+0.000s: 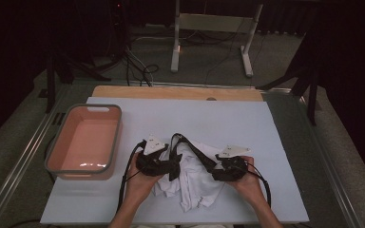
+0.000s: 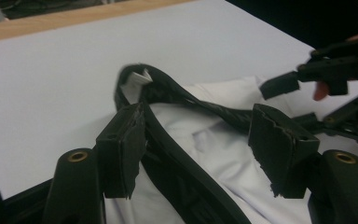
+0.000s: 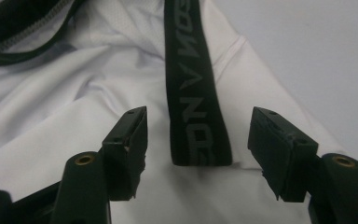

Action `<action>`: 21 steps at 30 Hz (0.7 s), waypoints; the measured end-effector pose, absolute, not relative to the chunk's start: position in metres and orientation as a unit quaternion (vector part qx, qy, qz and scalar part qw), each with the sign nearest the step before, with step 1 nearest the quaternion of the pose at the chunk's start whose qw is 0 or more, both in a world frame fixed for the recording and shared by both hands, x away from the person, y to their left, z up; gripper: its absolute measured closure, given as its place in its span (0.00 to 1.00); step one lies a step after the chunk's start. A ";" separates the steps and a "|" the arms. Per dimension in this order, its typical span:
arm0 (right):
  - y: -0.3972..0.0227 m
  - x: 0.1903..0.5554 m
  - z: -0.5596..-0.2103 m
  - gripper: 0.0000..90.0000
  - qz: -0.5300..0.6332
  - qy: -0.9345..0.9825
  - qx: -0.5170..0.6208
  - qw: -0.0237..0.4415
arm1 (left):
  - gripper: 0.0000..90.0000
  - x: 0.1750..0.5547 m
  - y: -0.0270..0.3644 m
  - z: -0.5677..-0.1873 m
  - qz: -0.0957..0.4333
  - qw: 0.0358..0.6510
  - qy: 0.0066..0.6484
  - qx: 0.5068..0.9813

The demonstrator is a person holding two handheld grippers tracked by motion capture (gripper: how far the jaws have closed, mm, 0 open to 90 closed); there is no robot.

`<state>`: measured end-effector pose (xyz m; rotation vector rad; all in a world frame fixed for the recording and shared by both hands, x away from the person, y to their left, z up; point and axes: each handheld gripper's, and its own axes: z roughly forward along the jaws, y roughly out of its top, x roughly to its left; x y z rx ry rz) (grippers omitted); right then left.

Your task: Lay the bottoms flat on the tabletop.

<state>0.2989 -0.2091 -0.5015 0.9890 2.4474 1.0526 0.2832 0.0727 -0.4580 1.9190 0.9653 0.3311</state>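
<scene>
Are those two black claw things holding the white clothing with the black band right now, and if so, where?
No. Both the left tool and right tool stand open over the white garment; its black waistband lies between the jaws, unpinched.

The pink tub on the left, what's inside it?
The pink tub looks empty: the high view shows only its bare pink floor. The strip just behind its near wall is hidden. The white garment lies outside it.
</scene>
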 end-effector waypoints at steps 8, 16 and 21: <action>-0.205 0.300 -0.508 0.47 0.345 0.864 0.337 0.146 | 0.41 0.272 0.070 -0.473 0.121 0.453 0.392 0.791; -0.203 0.301 -0.512 0.60 0.320 0.874 0.327 0.161 | 0.40 0.259 0.070 -0.490 0.101 0.442 0.389 0.802; -0.204 0.301 -0.510 0.63 0.318 0.875 0.325 0.166 | 0.39 0.252 0.066 -0.501 0.106 0.414 0.386 0.817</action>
